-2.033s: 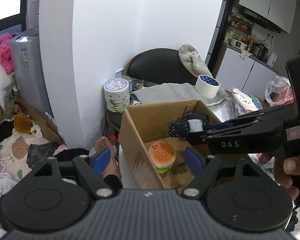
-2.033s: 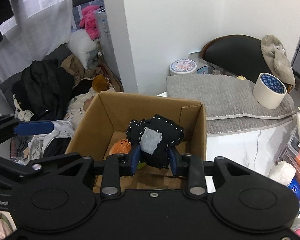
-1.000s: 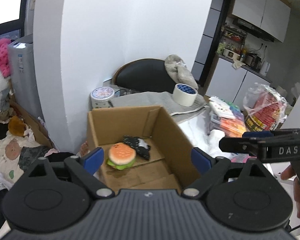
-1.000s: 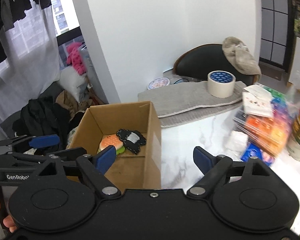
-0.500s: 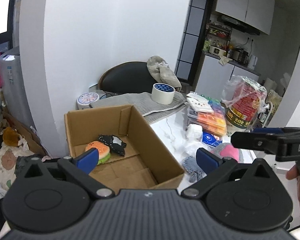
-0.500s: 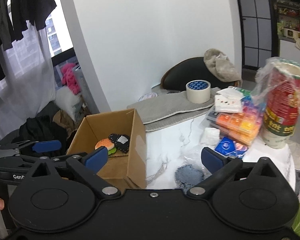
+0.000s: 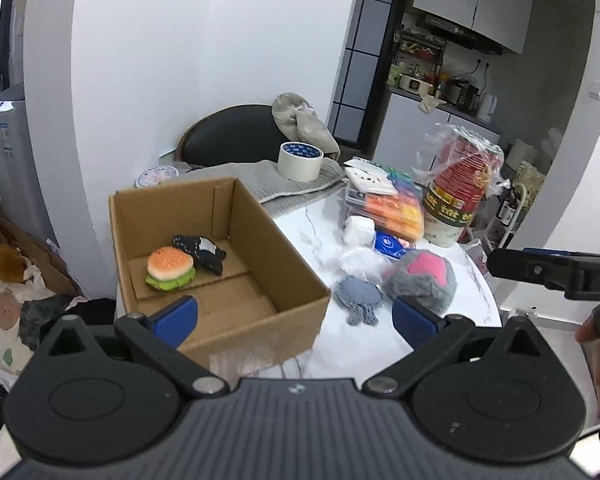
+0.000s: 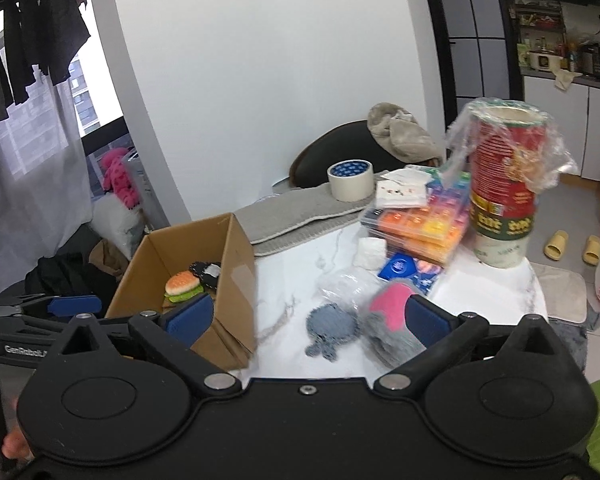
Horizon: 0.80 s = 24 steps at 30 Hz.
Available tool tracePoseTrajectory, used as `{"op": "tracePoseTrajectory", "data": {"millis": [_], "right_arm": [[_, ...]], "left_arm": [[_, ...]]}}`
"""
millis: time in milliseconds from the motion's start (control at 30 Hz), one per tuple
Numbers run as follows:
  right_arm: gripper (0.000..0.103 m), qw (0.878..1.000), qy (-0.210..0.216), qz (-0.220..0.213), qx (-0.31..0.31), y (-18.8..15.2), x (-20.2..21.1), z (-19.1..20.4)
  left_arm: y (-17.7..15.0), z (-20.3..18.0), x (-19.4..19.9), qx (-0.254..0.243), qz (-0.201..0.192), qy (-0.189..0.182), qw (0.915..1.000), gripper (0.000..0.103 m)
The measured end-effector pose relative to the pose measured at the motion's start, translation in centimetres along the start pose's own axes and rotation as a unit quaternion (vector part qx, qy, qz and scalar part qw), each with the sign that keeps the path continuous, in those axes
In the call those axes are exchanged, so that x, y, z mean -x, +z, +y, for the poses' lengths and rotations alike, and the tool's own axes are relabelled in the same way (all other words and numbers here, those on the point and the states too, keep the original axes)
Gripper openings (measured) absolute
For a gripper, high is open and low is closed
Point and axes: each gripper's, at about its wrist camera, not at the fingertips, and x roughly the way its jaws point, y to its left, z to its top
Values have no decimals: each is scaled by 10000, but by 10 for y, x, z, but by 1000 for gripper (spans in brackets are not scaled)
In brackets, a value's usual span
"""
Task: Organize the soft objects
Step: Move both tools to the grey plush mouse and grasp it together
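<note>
An open cardboard box (image 7: 268, 248) stands on the left edge of the white marble table (image 7: 340, 356). Inside it lie a burger toy (image 7: 169, 268) and a black stitched toy (image 7: 202, 254), side by side. On the table right of the box rest a blue-grey knitted piece (image 7: 358, 298) and a grey plush with a pink patch (image 7: 420, 280). My left gripper (image 7: 296, 318) is open and empty, hanging over the box's near right corner. My right gripper (image 8: 308, 316) is open and empty above the knitted piece (image 8: 332, 326), its right finger in front of the plush (image 8: 388, 316).
Behind the toys lie a white wad (image 7: 358, 230), a blue packet (image 7: 388, 242), a colourful organiser case (image 7: 392, 212) and a plastic-wrapped red cup stack (image 7: 460, 188). A tape roll (image 7: 300, 160) sits on a grey cloth. A chair stands behind; clothes litter the floor left.
The right gripper let go of the black toy, which now lies in the box beside the burger. Both grippers drew back from the box, swung right and spread their jaws wider.
</note>
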Motion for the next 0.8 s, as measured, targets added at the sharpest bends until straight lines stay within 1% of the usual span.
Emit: {"op": "tracePoseTrajectory", "data": {"millis": [167, 267, 433, 667, 800], "right_arm": [[103, 10000, -43, -10, -85, -11, 11, -11], [103, 9999, -56, -12, -137, -17, 15, -17], [103, 9998, -71, 16, -162, -25, 17, -25], [103, 9997, -144, 65, -166, -35, 19, -35], [103, 9997, -221, 32, -60, -38, 18, -41]], "left_arm": [[-7, -1, 8, -54, -42, -52, 10000, 103], [-10, -6, 13, -124, -98, -118, 9998, 103], [-12, -20, 13, -257, -70, -218, 9994, 103], [-11, -43, 1, -415, -48, -431, 9982, 102], [-10, -55, -15, -426, 15, -605, 9973, 100]]}}
